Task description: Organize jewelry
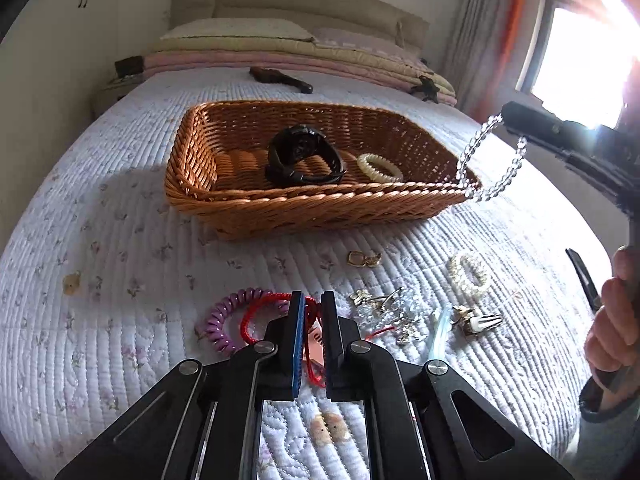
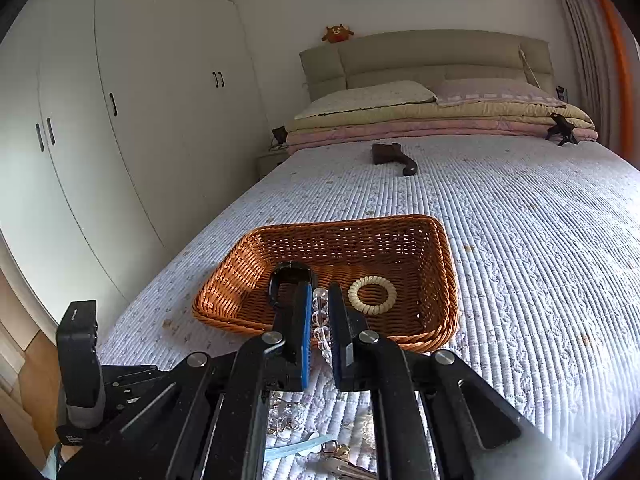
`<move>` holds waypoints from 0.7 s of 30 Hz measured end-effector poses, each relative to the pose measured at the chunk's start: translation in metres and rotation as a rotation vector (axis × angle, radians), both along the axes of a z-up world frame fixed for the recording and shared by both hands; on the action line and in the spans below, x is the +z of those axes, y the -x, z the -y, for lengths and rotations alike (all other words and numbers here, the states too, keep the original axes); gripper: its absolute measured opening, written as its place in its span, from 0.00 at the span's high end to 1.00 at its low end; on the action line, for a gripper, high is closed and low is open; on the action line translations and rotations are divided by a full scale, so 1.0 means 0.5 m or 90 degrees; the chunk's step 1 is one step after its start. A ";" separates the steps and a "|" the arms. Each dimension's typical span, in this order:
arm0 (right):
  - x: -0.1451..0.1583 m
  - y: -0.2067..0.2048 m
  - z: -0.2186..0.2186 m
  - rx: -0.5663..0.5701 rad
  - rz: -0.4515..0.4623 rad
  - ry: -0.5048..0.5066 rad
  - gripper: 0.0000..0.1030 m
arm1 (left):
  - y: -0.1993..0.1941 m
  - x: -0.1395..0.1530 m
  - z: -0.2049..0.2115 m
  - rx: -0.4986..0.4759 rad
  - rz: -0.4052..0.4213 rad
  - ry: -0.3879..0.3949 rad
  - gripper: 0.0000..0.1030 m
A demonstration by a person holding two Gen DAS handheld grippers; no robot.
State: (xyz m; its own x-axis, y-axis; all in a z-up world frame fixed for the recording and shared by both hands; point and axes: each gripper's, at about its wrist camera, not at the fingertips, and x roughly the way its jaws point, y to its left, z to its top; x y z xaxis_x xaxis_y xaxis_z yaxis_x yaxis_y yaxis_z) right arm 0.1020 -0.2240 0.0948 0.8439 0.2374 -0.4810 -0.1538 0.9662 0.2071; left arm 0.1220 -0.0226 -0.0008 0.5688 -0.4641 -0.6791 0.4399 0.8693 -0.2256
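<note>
A brown wicker basket [image 1: 280,208] [image 2: 224,276] sits on the quilted bed. It holds a black watch [image 1: 304,160] [image 2: 290,274] and a cream coil hair tie [image 1: 380,167] [image 2: 372,294]. My right gripper [image 2: 320,308] is shut on a clear bead bracelet [image 1: 492,156] [image 2: 320,316] and holds it in the air by the basket's near right corner. My left gripper [image 1: 312,312] is down at the bed, its jaws closed to a narrow gap around a red cord bracelet [image 1: 260,312]. A purple coil hair tie [image 1: 224,320] lies under the cord.
Loose jewelry lies on the quilt in front of the basket: gold earrings [image 1: 364,259], a pearl scrunchie [image 1: 470,274], crystal pieces and clips [image 1: 392,312], a white-and-gold clip [image 1: 478,322]. A dark wooden comb [image 1: 280,78] lies farther up the bed.
</note>
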 end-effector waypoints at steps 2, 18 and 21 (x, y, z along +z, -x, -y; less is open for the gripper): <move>0.003 0.002 0.002 0.000 0.002 -0.002 0.90 | 0.006 0.023 -0.010 -0.006 0.002 0.030 0.93; 0.061 -0.101 -0.006 -0.022 -0.001 0.004 0.90 | -0.147 0.228 -0.032 0.004 0.072 0.141 0.93; 0.035 -0.150 -0.006 -0.022 -0.036 0.004 0.90 | -0.194 0.183 -0.018 0.020 0.049 0.137 0.93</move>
